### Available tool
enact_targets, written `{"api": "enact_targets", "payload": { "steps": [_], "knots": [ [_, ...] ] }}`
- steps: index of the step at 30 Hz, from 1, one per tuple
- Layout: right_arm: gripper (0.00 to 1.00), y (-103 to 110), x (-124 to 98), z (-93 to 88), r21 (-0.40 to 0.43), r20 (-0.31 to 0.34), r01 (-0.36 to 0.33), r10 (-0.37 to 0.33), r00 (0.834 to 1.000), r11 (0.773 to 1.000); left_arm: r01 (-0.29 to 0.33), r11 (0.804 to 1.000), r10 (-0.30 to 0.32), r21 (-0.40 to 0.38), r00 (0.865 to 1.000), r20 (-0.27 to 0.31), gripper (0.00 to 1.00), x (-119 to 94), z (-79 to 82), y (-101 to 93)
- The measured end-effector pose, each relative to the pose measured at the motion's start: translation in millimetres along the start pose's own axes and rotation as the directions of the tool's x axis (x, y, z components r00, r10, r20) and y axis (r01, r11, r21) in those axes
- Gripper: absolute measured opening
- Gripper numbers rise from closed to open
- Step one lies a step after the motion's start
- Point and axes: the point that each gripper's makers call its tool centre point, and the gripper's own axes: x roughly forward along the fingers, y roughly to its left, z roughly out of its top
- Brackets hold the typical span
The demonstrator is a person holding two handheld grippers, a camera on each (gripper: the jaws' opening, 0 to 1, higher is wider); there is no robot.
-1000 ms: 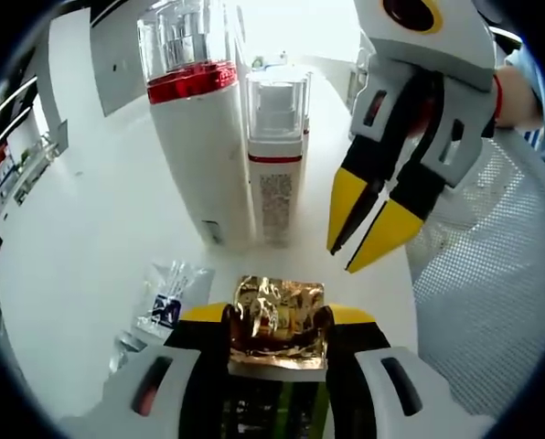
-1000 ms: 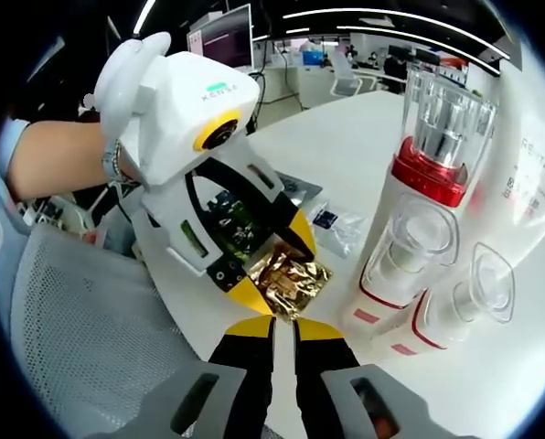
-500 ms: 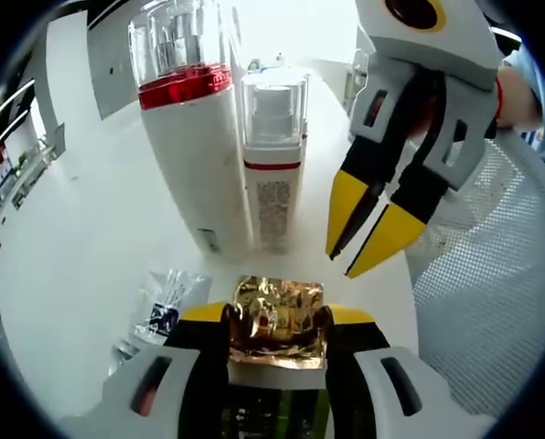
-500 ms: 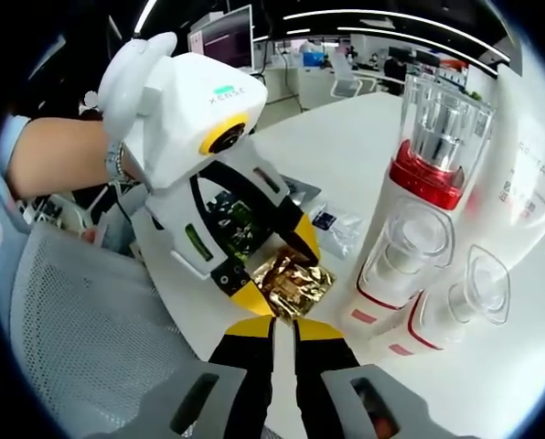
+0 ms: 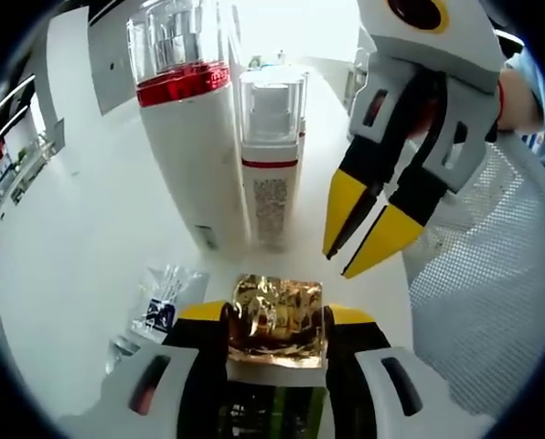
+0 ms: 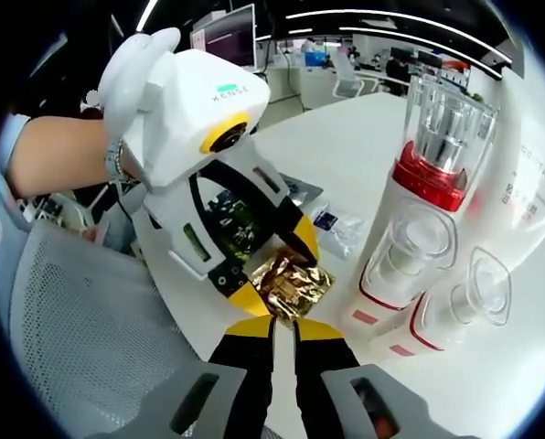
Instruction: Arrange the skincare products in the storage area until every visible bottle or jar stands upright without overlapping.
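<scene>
My left gripper (image 5: 277, 320) stays clamped on the gold packet (image 5: 277, 311) beside the tall bottle (image 5: 195, 137); right gripper (image 6: 284, 331) jaws together. Nothing placed yet.

Left tongs (image 5: 274, 315) clamped, right tongs (image 5: 357, 245) closed.

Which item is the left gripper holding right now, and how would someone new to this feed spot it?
Start at the white table, where the tall white bottle with the red collar stands beside a shorter pump bottle. In front of them, the left gripper is shut on a crinkled gold foil sachet. It is the one shiny metallic item; the bottles are white, and the packets lying nearby are clear.
</scene>
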Motion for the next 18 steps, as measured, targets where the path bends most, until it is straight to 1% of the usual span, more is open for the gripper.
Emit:
{"api": "enact_targets", "payload": {
  "steps": [5,7,9,12,14,17,18],
  "knots": [
    [0.01,1,-2,3.0,0.028,0.020,-0.011,0.010,1.000,1.000,-0.008,1.000,0.008,0.006,0.999,0.043,0.43,-11,12.0,2.7],
    [0.01,1,-2,3.8,0.027,0.025,-0.010,0.009,1.000,1.000,-0.025,1.000,0.024,0.009,0.998,0.060,0.44,-17,16.8,10.4],
    [0.01,2,-2,3.8,0.020,0.023,-0.010,0.009,1.000,1.000,-0.055,0.998,0.054,0.004,0.996,0.064,0.44,-22,18.0,24.2],
    [0.01,3,-1,3.1,0.008,0.017,-0.012,0.012,1.000,1.000,-0.123,0.992,0.123,-0.010,0.992,0.039,0.42,-28,15.3,55.8],
    [0.01,3,-1,3.1,0.004,0.016,-0.012,0.012,1.000,1.000,-0.146,0.989,0.147,-0.011,0.989,0.019,0.40,-29,16.2,72.3],
    [0.01,2,-1,3.6,0.007,0.019,-0.007,0.007,1.000,1.000,-0.138,0.990,0.139,-0.024,0.990,0.004,0.40,-26,19.0,83.5],
    [0.01,1,-2,3.9,0.013,0.022,-0.006,0.006,1.000,1.000,-0.133,0.991,0.132,-0.022,0.991,-0.020,0.41,-23,17.1,86.8]
  ]
}}
